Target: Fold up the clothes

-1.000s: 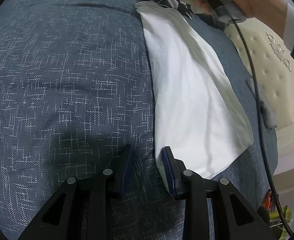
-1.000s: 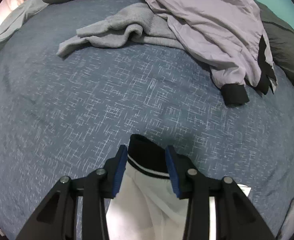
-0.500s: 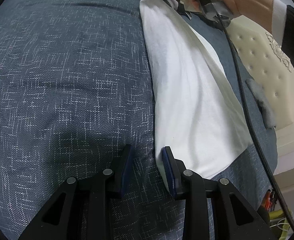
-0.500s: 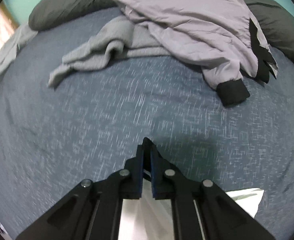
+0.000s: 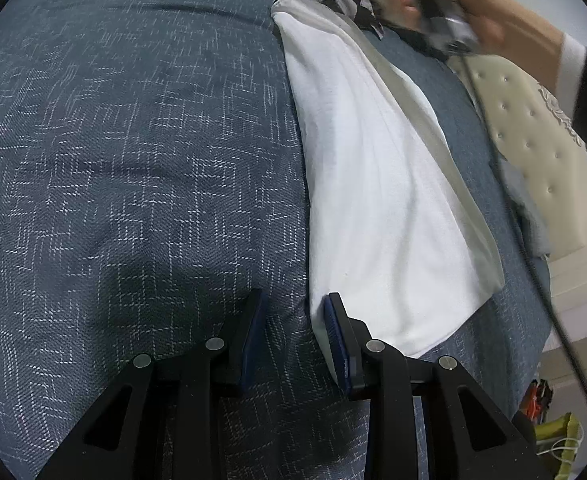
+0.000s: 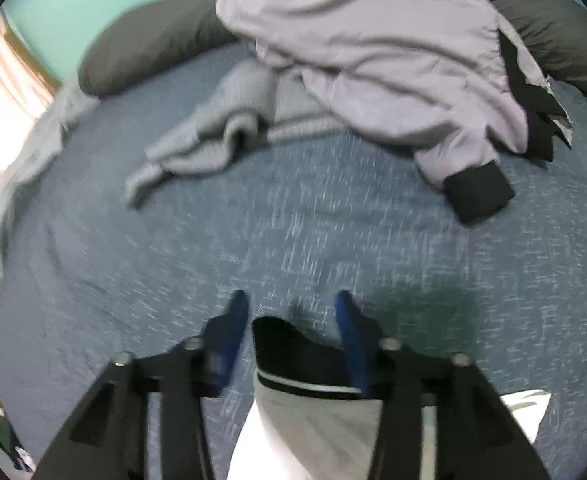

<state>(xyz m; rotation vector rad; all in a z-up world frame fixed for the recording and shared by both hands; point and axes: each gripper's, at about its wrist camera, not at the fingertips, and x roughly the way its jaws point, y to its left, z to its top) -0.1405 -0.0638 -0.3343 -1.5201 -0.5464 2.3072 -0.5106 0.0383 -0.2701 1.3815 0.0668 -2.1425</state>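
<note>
While white garment (image 5: 377,184) lies stretched long across blue bedspread (image 5: 133,140), left gripper (image 5: 293,320) rests at its near corner, jaws partly apart, nothing pinched. Right gripper (image 6: 291,320) at far end, jaws opening, dark collar (image 6: 293,352) between them, unclamped. Lilac jacket (image 6: 373,60), grey sweater (image 6: 213,136) heaped beyond.

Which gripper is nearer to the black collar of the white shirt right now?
Right. The right gripper straddles the black collar, its jaws opening around it. The left gripper sits at the opposite, bottom end of the white shirt, far from the collar.
</note>
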